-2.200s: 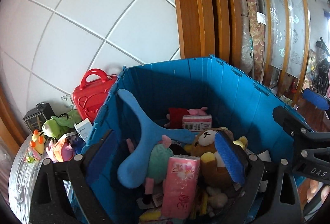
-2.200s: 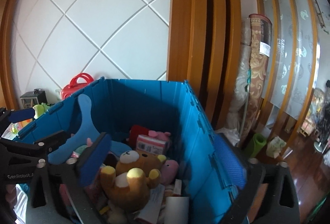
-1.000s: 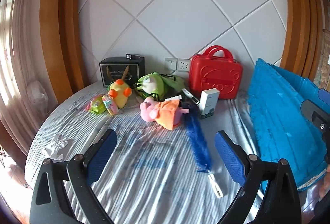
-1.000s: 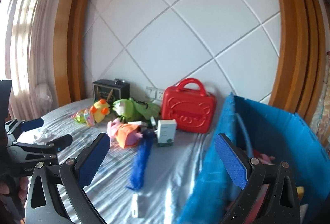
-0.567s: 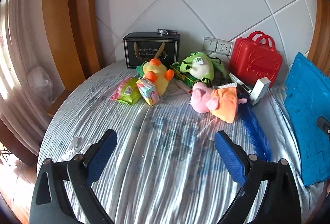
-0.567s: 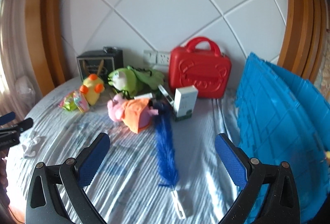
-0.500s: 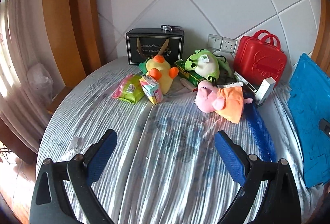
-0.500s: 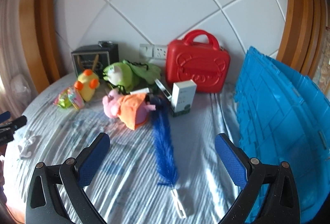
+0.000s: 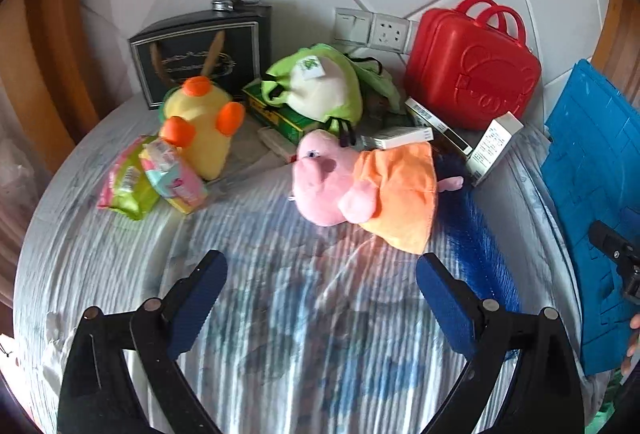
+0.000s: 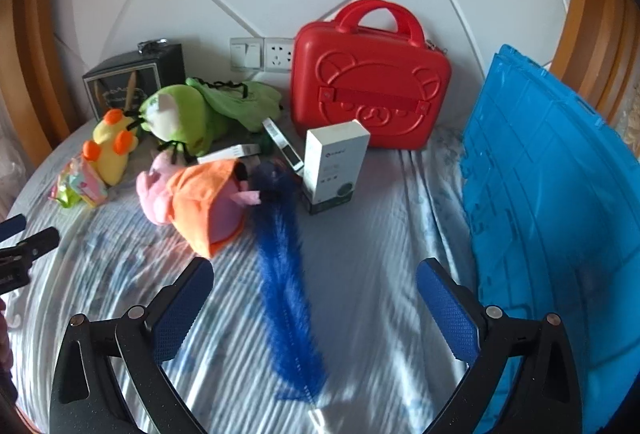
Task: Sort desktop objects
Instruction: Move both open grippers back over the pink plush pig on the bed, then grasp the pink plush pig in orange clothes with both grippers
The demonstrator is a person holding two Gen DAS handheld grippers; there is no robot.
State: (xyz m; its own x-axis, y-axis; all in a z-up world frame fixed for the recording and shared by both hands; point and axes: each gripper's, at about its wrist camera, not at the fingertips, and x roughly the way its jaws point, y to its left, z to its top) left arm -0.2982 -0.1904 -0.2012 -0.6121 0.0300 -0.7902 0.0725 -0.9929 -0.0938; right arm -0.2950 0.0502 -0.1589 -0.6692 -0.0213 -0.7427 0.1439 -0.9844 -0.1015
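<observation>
- Left gripper (image 9: 320,298), blue-padded, black-framed: jaws wide apart, empty, above the striped pale cloth tabletop (image 9: 280,354).
- Right gripper (image 10: 312,298): same, spread wide, nothing held.
- Pink plush pig in orange dress (image 9: 360,182) at centre frame of the left wrist view; fluffy blue feather wand (image 10: 284,274) just beside it.
- White carton (image 10: 334,166) stands before the red bear-embossed plastic case (image 10: 368,82); print unreadable.
- Blue plastic crate (image 10: 552,218) at right edge.

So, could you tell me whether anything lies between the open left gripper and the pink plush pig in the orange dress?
Nothing visible does. Only bare striped tablecloth lies between the open left gripper and the pink plush pig in the orange dress. The fluffy blue feather duster lies off to its right.
</observation>
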